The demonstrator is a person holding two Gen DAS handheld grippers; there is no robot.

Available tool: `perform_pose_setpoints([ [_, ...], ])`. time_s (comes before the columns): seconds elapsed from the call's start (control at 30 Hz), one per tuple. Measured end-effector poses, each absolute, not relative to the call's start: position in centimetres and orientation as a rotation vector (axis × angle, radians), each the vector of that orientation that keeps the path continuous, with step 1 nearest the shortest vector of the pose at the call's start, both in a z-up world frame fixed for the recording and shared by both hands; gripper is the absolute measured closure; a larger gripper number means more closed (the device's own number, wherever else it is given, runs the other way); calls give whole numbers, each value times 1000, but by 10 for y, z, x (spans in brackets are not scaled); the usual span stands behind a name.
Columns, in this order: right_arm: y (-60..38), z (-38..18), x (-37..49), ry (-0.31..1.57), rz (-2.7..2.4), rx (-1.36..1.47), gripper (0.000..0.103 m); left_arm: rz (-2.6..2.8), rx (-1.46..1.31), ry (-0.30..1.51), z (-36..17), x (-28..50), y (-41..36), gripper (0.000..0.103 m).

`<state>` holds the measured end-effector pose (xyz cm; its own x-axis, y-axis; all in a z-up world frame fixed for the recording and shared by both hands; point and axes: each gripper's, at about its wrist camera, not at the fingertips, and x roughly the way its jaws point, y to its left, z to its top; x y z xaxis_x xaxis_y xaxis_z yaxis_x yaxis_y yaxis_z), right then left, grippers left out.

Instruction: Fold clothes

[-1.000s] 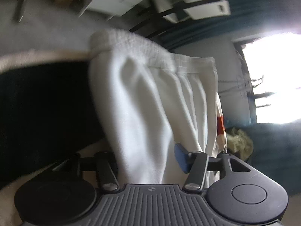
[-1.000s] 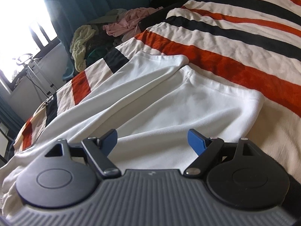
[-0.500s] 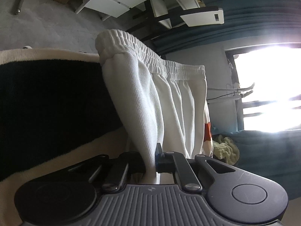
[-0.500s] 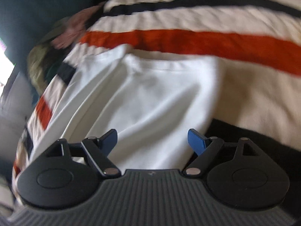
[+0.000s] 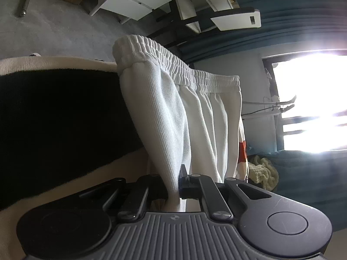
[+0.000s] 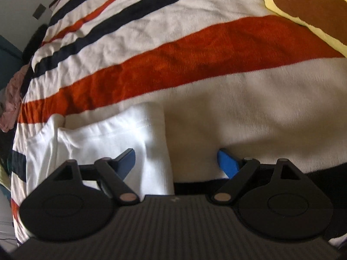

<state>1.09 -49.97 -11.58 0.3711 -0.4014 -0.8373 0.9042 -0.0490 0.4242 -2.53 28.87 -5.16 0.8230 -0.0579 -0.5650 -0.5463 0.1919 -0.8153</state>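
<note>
White pants with an elastic waistband lie on the striped blanket of a bed. My left gripper is shut on a fold of the white fabric below the waistband. In the right wrist view the leg end of the pants lies flat on the blanket. My right gripper is open, low over the hem corner, with its left finger over the white cloth and its right finger over bare blanket.
A yellow and brown pillow lies at the far right of the bed. A pile of pink clothes sits at the left. White furniture, a grey floor and a bright window lie beyond the bed edge.
My left gripper closed on the white fabric near the waistband. My right gripper swung right, from over the middle of the pants to the hem corner, and stayed open.
</note>
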Motion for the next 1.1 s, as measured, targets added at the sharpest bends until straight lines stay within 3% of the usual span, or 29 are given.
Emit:
perform_pose_setpoints([
  [0.97,-508,-130,26,324,-520,1594,17,371,-1411,574,-72,-20,302,96],
  [1.1,-520,-137,13,267,-544,1664,30,367,-1437,576,-75,-21,305,92],
])
